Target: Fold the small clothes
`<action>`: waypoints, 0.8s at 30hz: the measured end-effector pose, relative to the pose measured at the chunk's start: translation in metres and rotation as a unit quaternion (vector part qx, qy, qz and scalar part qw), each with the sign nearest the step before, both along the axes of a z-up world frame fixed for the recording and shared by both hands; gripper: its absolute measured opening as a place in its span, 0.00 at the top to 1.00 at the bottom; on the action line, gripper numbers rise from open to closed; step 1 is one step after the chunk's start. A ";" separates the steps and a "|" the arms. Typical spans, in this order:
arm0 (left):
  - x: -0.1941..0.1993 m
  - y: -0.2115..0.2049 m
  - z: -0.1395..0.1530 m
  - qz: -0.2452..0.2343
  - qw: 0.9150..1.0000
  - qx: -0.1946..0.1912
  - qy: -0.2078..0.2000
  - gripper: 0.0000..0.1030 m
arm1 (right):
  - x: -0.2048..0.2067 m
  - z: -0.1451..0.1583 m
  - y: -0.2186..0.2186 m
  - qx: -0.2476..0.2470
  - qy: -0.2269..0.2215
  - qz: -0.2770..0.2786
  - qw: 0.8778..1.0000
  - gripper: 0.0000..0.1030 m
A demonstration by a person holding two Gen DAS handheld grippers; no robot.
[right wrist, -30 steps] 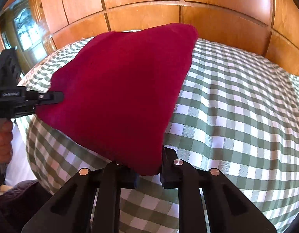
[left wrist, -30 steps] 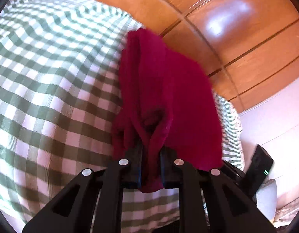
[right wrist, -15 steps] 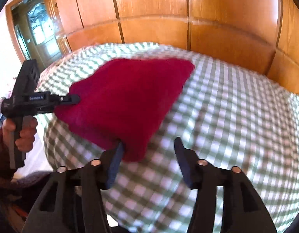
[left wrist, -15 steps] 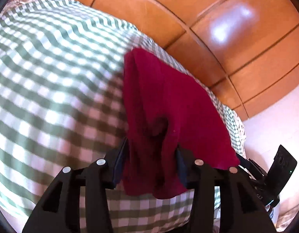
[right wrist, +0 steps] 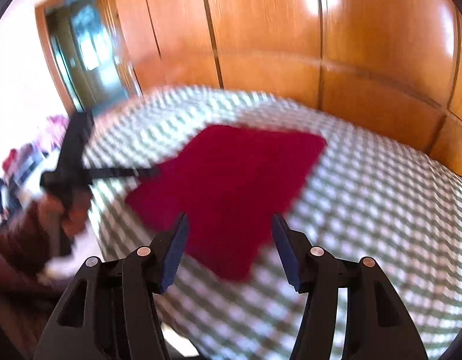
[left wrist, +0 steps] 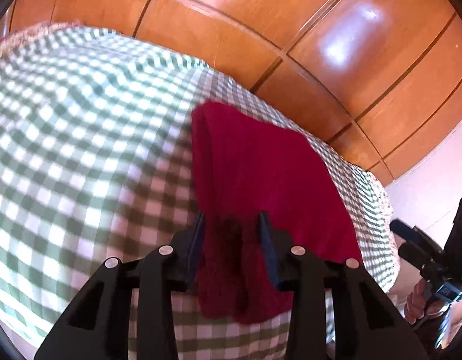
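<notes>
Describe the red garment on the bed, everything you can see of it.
The red garment is a deep crimson, soft-looking cloth, folded into a compact, roughly four-sided pad lying flat on the green-and-white checked bedcover. Layered fold edges show along its left side in the left wrist view. The right tool stands open above it, clear of it. The left tool has just been opening; the cloth's edge lies between its jaws, unpinched.

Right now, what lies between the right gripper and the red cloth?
Nothing: right gripper hangs open above the red cloth in the right wrist view.
</notes>
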State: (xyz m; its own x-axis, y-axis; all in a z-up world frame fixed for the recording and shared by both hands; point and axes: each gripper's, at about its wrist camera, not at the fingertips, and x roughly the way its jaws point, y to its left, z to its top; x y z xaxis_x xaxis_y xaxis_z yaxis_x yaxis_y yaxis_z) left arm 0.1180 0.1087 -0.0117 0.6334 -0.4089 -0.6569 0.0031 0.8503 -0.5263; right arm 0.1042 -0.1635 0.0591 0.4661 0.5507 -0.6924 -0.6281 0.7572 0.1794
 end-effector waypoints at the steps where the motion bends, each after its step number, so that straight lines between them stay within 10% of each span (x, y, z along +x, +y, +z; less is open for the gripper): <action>1: 0.003 -0.002 0.001 0.000 1.000 0.001 -0.002 0.67 | 0.005 -0.004 0.008 0.000 0.001 0.000 1.000 0.45; 11: -0.011 -0.043 -0.015 -0.021 0.997 0.069 0.010 0.64 | -0.025 -0.093 0.027 -0.127 -0.029 0.012 0.991 0.48; 24: 0.004 -0.039 0.026 0.033 0.985 0.164 -0.034 0.51 | 0.010 -0.038 0.000 0.012 0.052 -0.022 0.998 0.34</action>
